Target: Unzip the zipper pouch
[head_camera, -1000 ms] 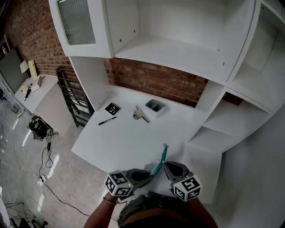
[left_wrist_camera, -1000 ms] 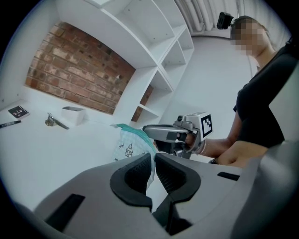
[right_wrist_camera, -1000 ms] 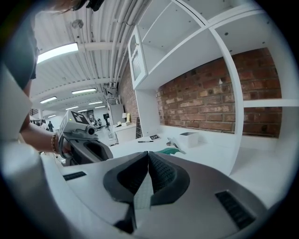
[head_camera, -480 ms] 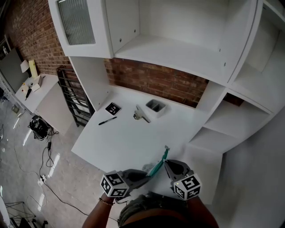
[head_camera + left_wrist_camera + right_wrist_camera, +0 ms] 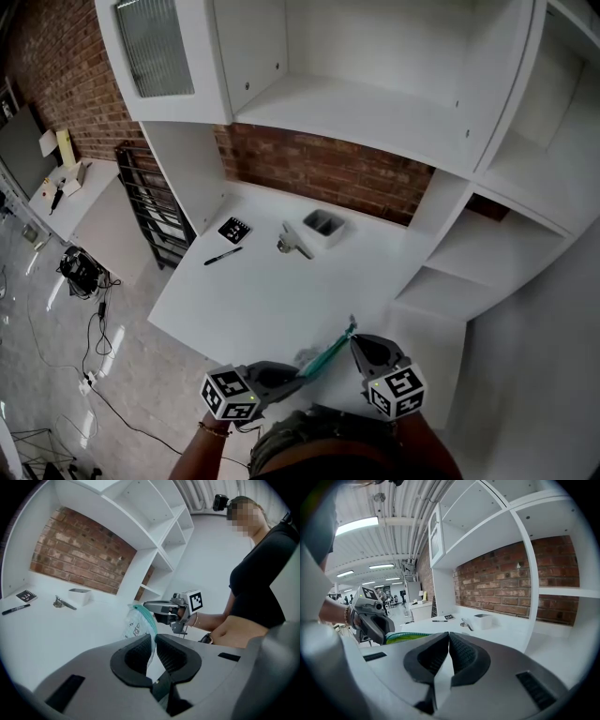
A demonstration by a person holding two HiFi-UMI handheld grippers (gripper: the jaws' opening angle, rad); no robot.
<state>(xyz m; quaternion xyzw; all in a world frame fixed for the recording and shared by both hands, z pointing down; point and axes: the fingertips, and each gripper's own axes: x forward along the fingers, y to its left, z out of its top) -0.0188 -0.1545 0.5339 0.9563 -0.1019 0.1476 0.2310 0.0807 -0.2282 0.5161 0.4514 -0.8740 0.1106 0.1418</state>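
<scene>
A clear zipper pouch (image 5: 325, 356) with a teal zipper edge hangs stretched between my two grippers, above the table's near edge. My left gripper (image 5: 302, 375) is shut on the pouch's lower left end; in the left gripper view the clear film (image 5: 139, 623) runs down into the closed jaws of the left gripper (image 5: 154, 639). My right gripper (image 5: 354, 336) is shut on the zipper's far end, where a small grey tab sticks up. In the right gripper view the teal edge (image 5: 407, 637) leads from the left gripper (image 5: 370, 616) to the closed right gripper (image 5: 448, 637).
On the white table (image 5: 253, 300) lie a black pen (image 5: 225, 255), a square marker card (image 5: 236, 229), a metal tool (image 5: 292, 246) and a small white tray (image 5: 324, 225). White shelves rise behind and to the right. A black rack (image 5: 150, 202) stands left of the table.
My left gripper has drawn away to the left and slightly down, and the pouch now lies flatter and longer between the grippers. The right gripper has barely moved.
</scene>
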